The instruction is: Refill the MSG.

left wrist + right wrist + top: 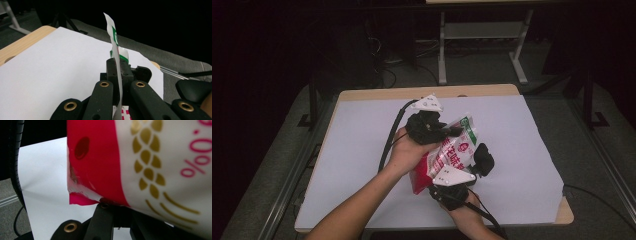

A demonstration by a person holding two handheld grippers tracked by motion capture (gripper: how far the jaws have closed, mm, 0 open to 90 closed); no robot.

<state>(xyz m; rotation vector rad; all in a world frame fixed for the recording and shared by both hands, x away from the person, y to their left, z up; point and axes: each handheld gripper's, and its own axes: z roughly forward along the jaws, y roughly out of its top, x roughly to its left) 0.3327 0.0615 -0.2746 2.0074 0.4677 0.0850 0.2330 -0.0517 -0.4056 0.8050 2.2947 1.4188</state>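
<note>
My left gripper pinches the top edge of the bag, jaws shut tight on it. My right gripper grips the bag's red bottom corner. The bag hangs between them in the middle of the frame, above the white table, its long side slanting from upper right to lower left.

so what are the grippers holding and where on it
Both hold one red-and-white printed plastic food bag above the table. The left gripper pinches its green-marked top edge; the right gripper clamps its red bottom end near a corner.
</note>
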